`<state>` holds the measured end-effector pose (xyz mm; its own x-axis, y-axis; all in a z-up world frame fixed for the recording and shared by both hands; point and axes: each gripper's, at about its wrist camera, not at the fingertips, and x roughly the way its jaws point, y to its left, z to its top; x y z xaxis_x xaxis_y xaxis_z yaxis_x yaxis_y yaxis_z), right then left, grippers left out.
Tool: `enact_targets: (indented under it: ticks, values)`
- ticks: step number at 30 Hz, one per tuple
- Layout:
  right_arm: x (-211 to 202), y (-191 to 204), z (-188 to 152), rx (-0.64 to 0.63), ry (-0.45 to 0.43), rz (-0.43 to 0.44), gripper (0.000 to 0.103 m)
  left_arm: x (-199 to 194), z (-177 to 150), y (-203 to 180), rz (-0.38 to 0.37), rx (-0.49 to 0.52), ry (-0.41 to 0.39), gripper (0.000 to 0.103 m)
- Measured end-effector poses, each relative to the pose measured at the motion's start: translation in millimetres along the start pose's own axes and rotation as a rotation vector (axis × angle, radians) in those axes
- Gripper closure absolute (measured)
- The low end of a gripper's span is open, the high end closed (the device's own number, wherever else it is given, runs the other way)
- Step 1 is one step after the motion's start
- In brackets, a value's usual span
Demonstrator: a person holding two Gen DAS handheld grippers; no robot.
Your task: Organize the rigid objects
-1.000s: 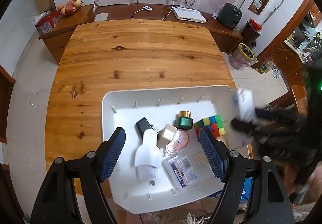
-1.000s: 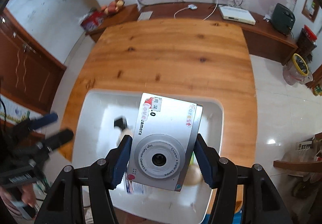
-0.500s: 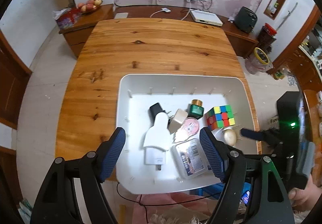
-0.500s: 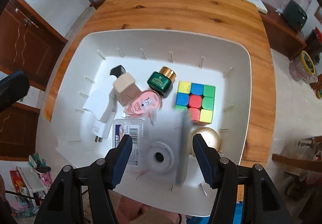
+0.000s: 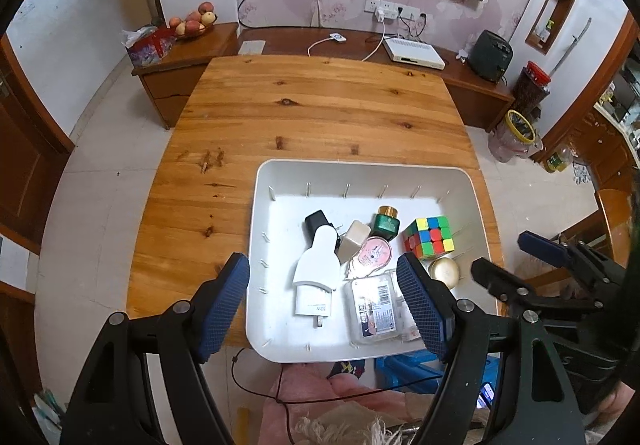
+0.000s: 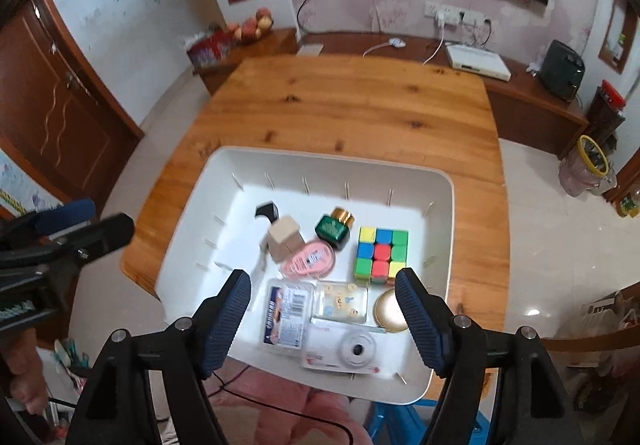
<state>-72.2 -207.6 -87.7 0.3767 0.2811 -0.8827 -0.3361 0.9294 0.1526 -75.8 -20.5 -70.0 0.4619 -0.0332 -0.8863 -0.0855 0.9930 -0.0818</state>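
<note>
A white tray sits at the near edge of a wooden table. It holds a silver camera at its near edge, a colour cube, a green bottle, a pink tin, a beige block, a clear box, a gold disc and a white plug. My right gripper is open and empty above the camera. My left gripper is open and empty above the tray's near left.
The far half of the table is bare wood. A low cabinet runs behind it with a white router and a fruit bowl. A person's lap lies below the tray's near rim.
My right gripper opened and let the silver camera down into the tray's near edge, then drew back up. My left gripper pulled back and rose.
</note>
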Motion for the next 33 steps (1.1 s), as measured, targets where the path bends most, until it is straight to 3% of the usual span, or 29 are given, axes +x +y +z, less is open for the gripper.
enact_targets:
  ticks: [5,8,20,33]
  values:
    - [-26.6,2.2,8.0,0.048,-0.059,-0.021,0.027,-13.1,5.5,-0.3,0.009,0.014,-0.036,0.024]
    - [-40.4,5.2,10.9,0.072,-0.097,-0.040,0.021,-19.5,8.5,-0.4,0.010,0.028,-0.049,0.024]
    - [-75.4,30.9,14.7,0.069,-0.210,-0.105,0.022,-32.5,15.4,8.6,-0.009,0.029,-0.045,0.024]
    - [-84.9,34.5,20.9,0.062,-0.251,-0.142,0.021,-37.4,20.8,6.5,-0.016,0.036,-0.071,0.024]
